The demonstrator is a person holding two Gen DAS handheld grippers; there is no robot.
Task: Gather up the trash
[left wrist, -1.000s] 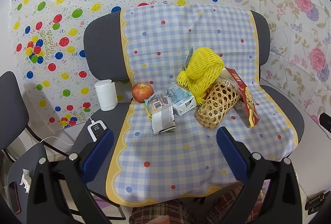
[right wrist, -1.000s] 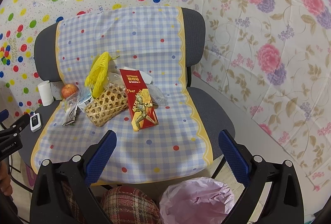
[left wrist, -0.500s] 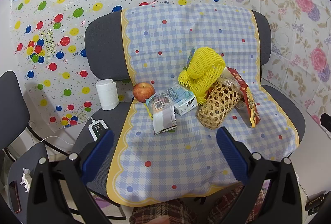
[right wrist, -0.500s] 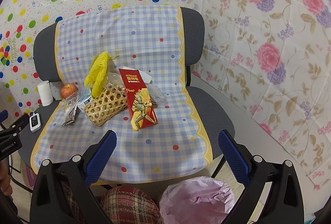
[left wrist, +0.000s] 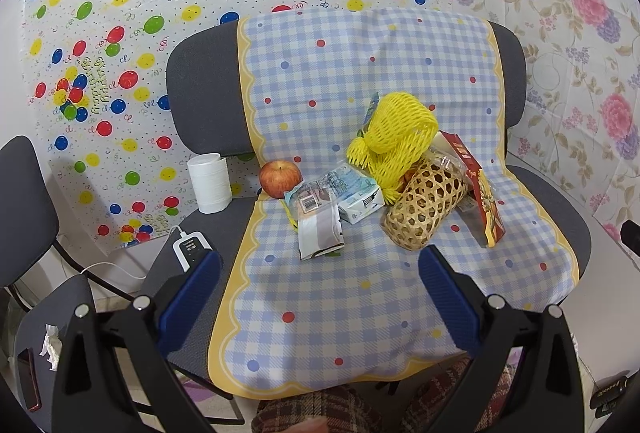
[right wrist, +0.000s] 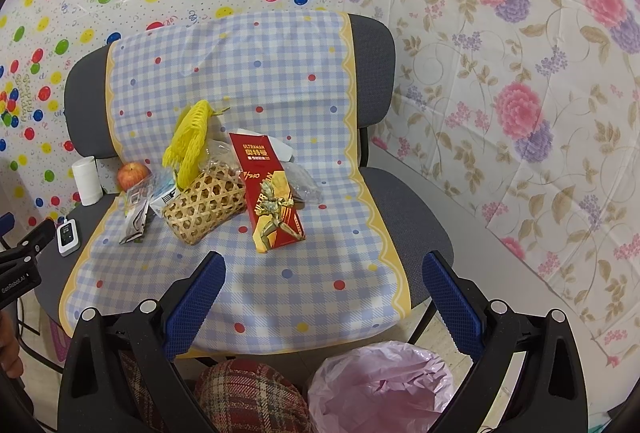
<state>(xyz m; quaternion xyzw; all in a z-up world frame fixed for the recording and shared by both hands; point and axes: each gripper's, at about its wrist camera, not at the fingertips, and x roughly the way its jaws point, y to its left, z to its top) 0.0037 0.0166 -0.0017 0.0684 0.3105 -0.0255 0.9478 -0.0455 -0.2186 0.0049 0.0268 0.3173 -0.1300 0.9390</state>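
Trash lies on a chair covered by a blue checked cloth (left wrist: 320, 297): a silver wrapper (left wrist: 320, 223), a light blue carton (left wrist: 356, 193), a yellow foam net (left wrist: 394, 133), a woven basket (left wrist: 424, 211) on its side, a red Ultraman box (right wrist: 272, 193) and clear plastic (right wrist: 304, 183). A bin with a pink bag (right wrist: 380, 389) stands below the seat's front. My left gripper (left wrist: 320, 297) is open and empty, short of the wrapper. My right gripper (right wrist: 324, 297) is open and empty, short of the red box.
A red apple (left wrist: 280, 177) sits at the cloth's left edge. A white roll (left wrist: 210, 185) and a white device with a cable (left wrist: 192, 249) sit on the seat's bare left part. Another dark chair (left wrist: 20, 201) stands at left. Patterned sheets cover the walls.
Both grippers have crept slightly forward toward the chair. Nothing on the seat has moved.
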